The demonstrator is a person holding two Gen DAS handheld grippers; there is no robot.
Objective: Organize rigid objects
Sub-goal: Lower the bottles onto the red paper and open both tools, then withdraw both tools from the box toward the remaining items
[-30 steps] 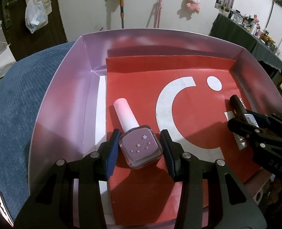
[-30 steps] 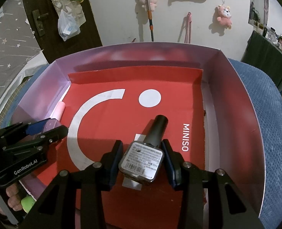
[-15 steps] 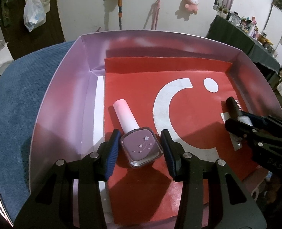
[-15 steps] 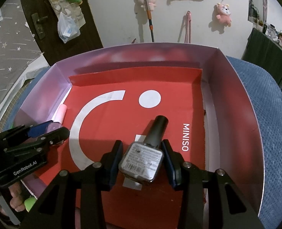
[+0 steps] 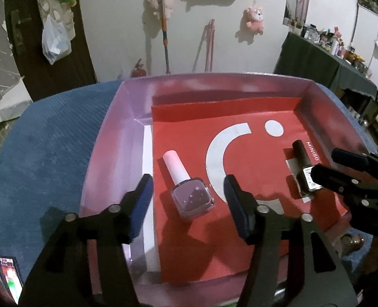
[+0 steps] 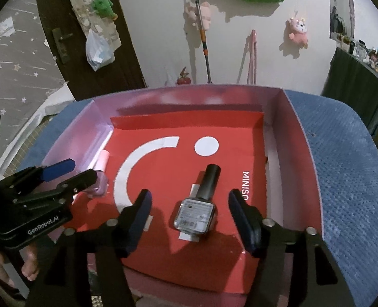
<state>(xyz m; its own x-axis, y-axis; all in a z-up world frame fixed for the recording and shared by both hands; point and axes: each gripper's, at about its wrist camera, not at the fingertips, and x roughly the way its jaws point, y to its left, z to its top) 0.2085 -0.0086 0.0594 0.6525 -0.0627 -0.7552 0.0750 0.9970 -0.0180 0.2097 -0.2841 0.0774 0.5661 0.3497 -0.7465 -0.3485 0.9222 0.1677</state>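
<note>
A purple nail polish bottle with a pale pink cap lies on the red paper inside the pink box. My left gripper is open, its jaws apart on either side of the bottle and off it. A dark nail polish bottle with a black cap and a white label lies on the red paper at the right. My right gripper is open, its jaws wide on either side of it. The dark bottle also shows in the left wrist view, and the purple one in the right wrist view.
The box sits on a blue textured cushion. Red MINISO paper lines its floor. A white wall with hanging plush toys and a mop stands behind. A dark door is at the back left.
Both grippers have opened and let go of their bottles. Both have drawn back and up a little; the bottles now lie free on the red paper.
</note>
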